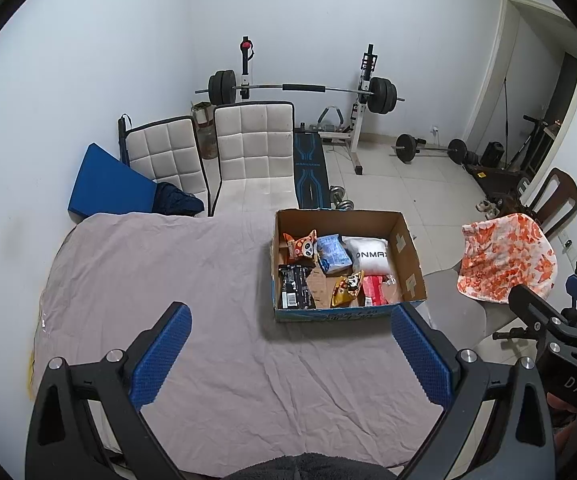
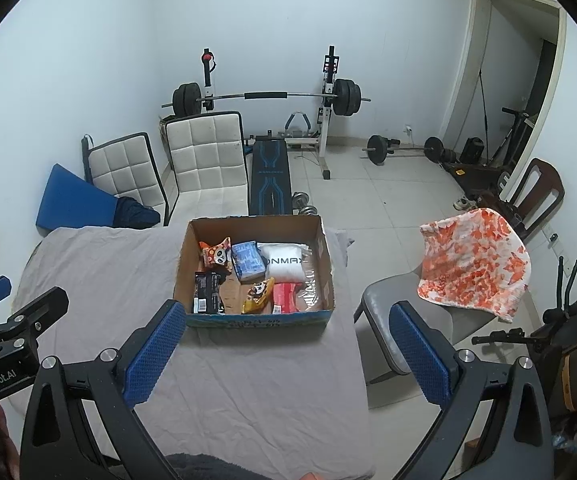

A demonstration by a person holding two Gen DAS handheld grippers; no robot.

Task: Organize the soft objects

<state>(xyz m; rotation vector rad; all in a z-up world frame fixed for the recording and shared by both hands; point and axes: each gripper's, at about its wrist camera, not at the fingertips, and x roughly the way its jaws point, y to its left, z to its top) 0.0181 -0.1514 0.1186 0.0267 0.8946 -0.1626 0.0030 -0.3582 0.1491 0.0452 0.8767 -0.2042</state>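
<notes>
Box (image 1: 410, 264) sits on the counter toward its far right edge, over the wrinkled sheet (image 1: 192, 280). Inside: white pack (image 1: 370, 258) at the far right, blue pack (image 1: 333, 255) beside it, orange panda bag (image 1: 301, 245) far left, black pack (image 1: 295, 286) near left, yellow bag (image 1: 346, 290) and red pack (image 1: 373, 290) along the near wall.

All look like light, puffed or floppy packets; film is likely slick and will crumple. Best hold is judged to be a pinch on a sealed edge or across the belly, gently.

Left gripper (image 1: 290, 354): fingers spread wide, nothing between them, hovering over bare sheet; box lies ahead and to the right, apart from them. Right gripper (image 2: 282, 352): fingers spread, empty; left finger (image 2: 153, 354) reads just beside the box's near left corner, contact unclear. Packs lie ahead, between the finger lines.

Orange cloth (image 2: 474, 258) drapes a chair (image 2: 400, 332) off the counter's right edge.
</notes>
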